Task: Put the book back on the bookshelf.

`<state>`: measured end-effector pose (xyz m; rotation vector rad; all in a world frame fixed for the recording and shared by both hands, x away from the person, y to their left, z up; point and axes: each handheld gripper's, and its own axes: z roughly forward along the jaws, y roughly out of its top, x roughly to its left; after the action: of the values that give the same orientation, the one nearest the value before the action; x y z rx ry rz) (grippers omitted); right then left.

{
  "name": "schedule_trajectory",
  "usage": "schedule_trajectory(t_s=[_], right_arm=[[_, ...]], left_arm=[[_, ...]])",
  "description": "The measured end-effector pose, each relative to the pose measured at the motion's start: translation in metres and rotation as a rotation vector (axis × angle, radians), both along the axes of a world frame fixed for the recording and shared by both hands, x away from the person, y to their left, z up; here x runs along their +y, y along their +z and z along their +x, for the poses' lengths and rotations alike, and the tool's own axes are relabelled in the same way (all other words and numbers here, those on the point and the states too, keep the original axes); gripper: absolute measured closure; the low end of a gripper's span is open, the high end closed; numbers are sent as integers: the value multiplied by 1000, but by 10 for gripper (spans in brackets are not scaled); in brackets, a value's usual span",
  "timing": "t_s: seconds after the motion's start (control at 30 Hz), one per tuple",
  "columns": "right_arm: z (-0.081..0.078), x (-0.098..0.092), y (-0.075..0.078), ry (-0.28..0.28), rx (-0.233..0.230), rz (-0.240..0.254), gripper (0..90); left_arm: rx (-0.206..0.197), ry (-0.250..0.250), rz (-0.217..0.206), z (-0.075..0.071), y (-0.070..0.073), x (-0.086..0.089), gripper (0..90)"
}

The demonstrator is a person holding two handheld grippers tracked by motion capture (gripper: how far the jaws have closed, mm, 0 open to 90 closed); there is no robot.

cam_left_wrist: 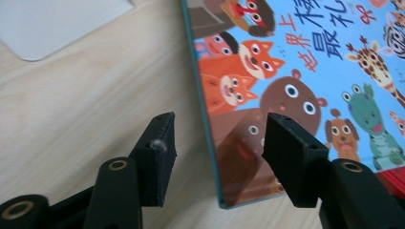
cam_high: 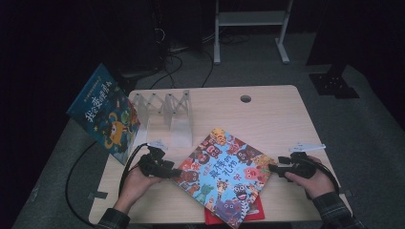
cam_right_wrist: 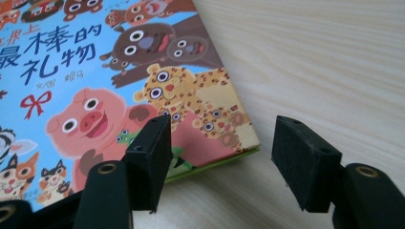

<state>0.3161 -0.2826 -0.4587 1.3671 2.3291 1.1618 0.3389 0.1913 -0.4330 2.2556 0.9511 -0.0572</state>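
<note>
Picture book lies flat on the table, so slide your left gripper and right gripper, both gaping and empty, squarely over its opposite corners before clamping.

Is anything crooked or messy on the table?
Yes. The animal picture book lies turned cornerwise, not square with the table, atop a red book peeking out below. The blue book leans tilted beside the white rack at the table's left edge.
</note>
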Motion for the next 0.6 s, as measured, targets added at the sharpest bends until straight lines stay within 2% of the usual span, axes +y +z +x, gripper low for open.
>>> schedule_trajectory(t_s=[0.2,0.37,0.6], right_arm=[[0,2,0,14,7,9,393],[1,2,-1,12,11,15,394],[4,2,-2,-2,0,16,384]], left_arm=[[36,-39,-16,0,-2,-4,475],[34,-29,-11,-2,-2,-6,476],[61,-54,-9,-8,-2,-9,491]])
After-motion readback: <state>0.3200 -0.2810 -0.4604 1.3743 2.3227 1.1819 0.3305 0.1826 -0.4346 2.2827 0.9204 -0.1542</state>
